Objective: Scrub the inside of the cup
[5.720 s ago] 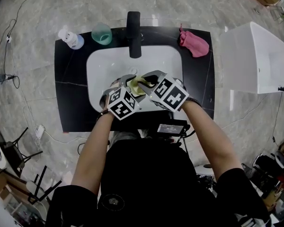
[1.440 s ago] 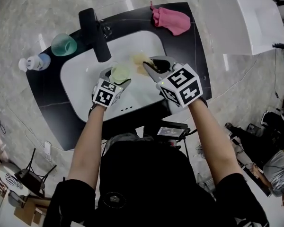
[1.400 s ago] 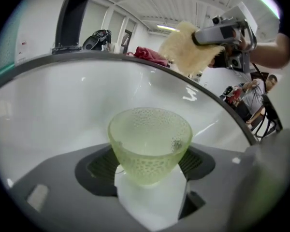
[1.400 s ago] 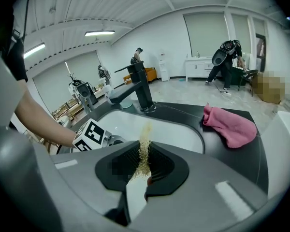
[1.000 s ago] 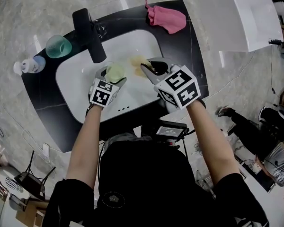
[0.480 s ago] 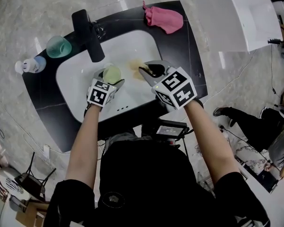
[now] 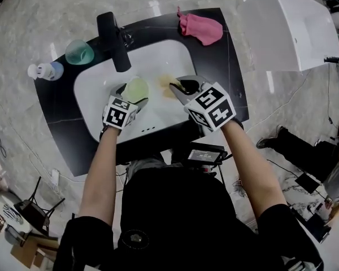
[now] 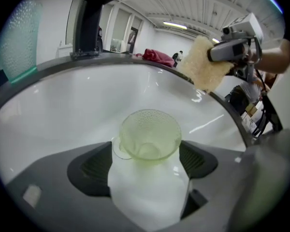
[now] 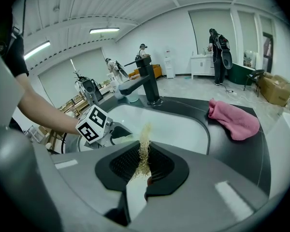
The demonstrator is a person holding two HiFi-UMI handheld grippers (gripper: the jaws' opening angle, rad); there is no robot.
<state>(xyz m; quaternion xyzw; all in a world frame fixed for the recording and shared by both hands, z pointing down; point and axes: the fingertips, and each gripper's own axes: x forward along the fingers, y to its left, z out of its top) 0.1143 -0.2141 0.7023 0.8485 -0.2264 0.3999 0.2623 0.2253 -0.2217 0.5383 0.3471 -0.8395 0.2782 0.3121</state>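
Cup point(image 8: 150, 134) in sink point(image 8: 87, 95), between left gripper point(image 8: 149, 153) jaws, just opening.

Items by count. Cups, two: one pale green cup point(image 7: 136, 88) and one teal cup point(image 7: 79, 52). Grippers, two: the left gripper point(image 8: 147, 156) and the right gripper point(image 7: 183, 86), each bearing one marker cube. Singly present: one fibrous scrub pad point(image 7: 168, 83), one pink cloth point(image 7: 202, 28), one black tap point(image 7: 114, 41), one white basin point(image 7: 99, 97), one black countertop point(image 7: 62, 131), one pump bottle point(image 7: 45, 71), one white tub point(image 7: 294, 27)
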